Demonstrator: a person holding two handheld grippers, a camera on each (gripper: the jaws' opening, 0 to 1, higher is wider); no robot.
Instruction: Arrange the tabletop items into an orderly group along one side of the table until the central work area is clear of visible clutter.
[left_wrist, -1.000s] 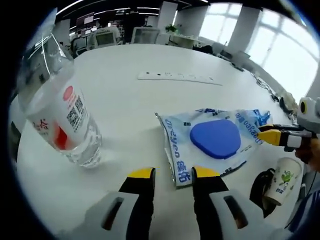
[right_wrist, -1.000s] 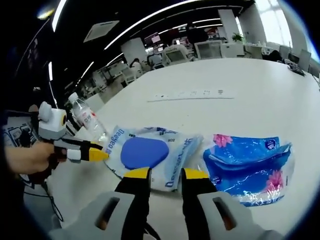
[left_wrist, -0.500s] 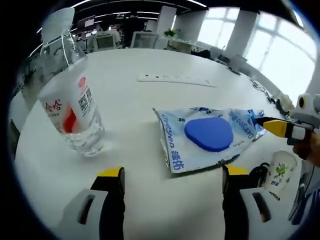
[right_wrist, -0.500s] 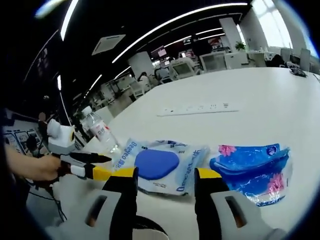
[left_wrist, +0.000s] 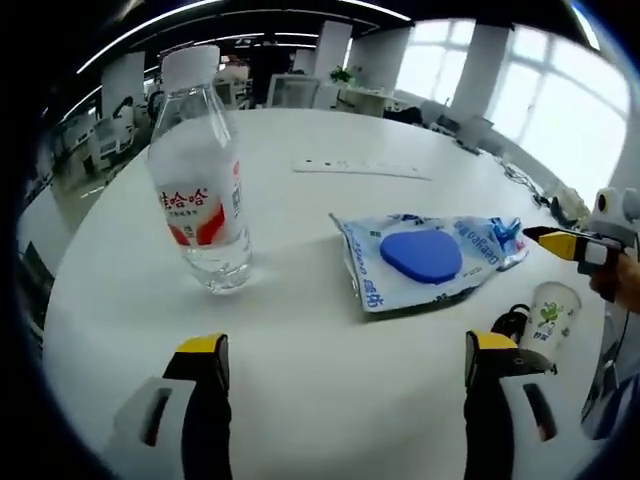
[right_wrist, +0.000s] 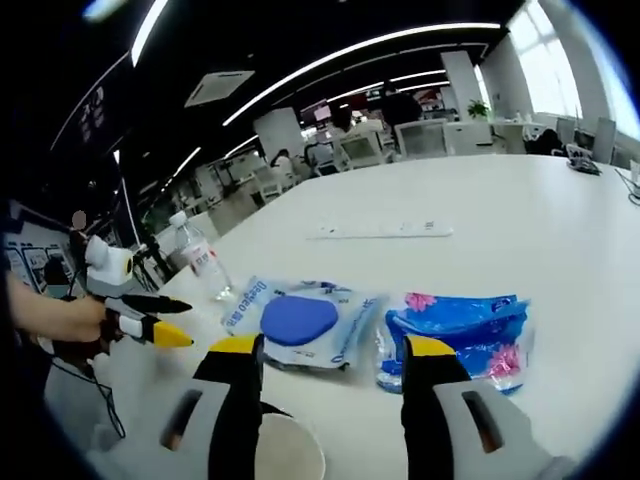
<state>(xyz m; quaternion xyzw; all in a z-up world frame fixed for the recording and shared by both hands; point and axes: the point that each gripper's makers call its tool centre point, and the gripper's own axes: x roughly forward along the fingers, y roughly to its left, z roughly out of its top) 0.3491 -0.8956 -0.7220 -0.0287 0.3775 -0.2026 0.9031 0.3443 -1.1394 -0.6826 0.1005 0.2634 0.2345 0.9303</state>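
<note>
A clear water bottle (left_wrist: 205, 190) with a red and white label stands upright on the white table (left_wrist: 300, 330). To its right lies a pale packet holding a blue pad (left_wrist: 425, 255), and a paper cup (left_wrist: 552, 315) stands by the table edge. My left gripper (left_wrist: 347, 350) is open wide, back from both, with nothing between its jaws. My right gripper (right_wrist: 333, 350) is open above the paper cup (right_wrist: 285, 450). Beyond it lie the pad packet (right_wrist: 300, 318) and a blue packet with pink flowers (right_wrist: 460, 330). The bottle (right_wrist: 200, 262) stands further left.
A white power strip (left_wrist: 360, 168) lies across the far middle of the table, also seen as the strip (right_wrist: 380, 230). A hand (right_wrist: 60, 320) holds the left gripper (right_wrist: 150, 320) at the left. The right gripper (left_wrist: 560, 240) reaches in from the right. Office desks and chairs stand beyond.
My left gripper's jaws have spread wide and drawn back from the pad packet's edge. My right gripper has opened wider and pulled back, bringing the paper cup under it.
</note>
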